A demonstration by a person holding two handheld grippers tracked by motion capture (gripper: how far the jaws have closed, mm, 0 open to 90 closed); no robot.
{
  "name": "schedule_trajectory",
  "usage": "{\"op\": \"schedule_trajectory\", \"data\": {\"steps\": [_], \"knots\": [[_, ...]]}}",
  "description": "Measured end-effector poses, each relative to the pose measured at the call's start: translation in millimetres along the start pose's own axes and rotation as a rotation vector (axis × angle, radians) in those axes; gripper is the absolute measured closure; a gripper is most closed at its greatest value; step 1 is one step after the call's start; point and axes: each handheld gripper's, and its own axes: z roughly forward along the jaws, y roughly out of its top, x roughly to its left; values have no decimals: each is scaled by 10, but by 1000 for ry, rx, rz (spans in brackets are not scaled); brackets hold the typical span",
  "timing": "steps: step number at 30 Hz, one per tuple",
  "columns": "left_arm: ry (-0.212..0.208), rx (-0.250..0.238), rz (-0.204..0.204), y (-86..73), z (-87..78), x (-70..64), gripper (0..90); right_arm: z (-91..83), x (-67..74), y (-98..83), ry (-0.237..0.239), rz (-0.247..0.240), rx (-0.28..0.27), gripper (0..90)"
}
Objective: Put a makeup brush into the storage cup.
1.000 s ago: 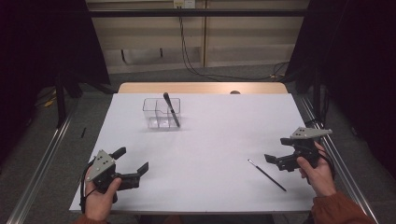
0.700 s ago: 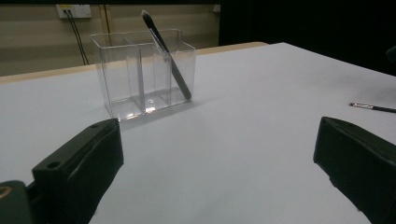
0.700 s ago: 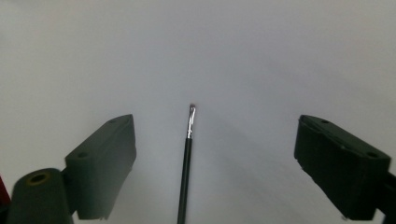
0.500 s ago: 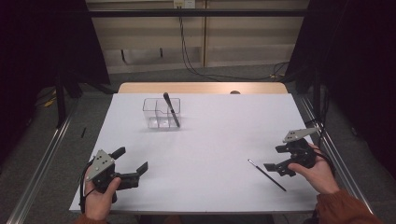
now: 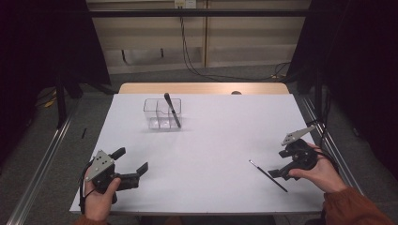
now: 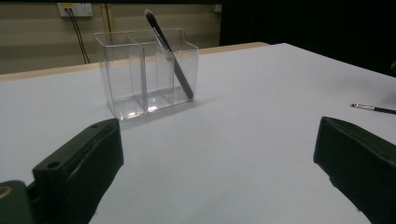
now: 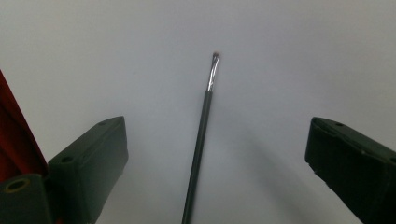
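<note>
White sheeting covers the desk (image 5: 206, 140), on which a thin dark brush with a silver ferrule (image 5: 268, 175) is laid flat near the right front edge. The right gripper (image 5: 276, 172) is held low over this brush with its jaws spread wide; in the right gripper view the thin brush (image 7: 201, 140) is seen lying lengthwise between the two jaws, touched by neither. The left gripper (image 5: 133, 165) is held at the left front of the desk, jaws likewise wide apart and holding nothing. A clear plastic organiser with compartments (image 5: 162, 113) is set toward the far side (well apart from both grippers), and a thicker black brush (image 5: 172, 109) is leaned inside it, bristles upward (image 6: 169, 55).
</note>
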Motion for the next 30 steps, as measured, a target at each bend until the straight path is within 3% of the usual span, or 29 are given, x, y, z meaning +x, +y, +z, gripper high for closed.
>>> {"op": "schedule_trajectory", "data": {"steps": [10, 14, 26, 30], "knots": [[5, -1, 14, 4, -1, 19, 18, 49, 10, -20, 3, -55, 113, 69], [4, -1, 5, 0, 5, 14, 18, 82, 12, -22, -13, -52, 152, 65], [7, 4, 8, -2, 5, 18, 18, 196, 58, -14, -37, -87, 248, 247], [6, 5, 9, -2, 3, 20, 18, 245, 94, -23, -31, -87, 305, 300]]}}
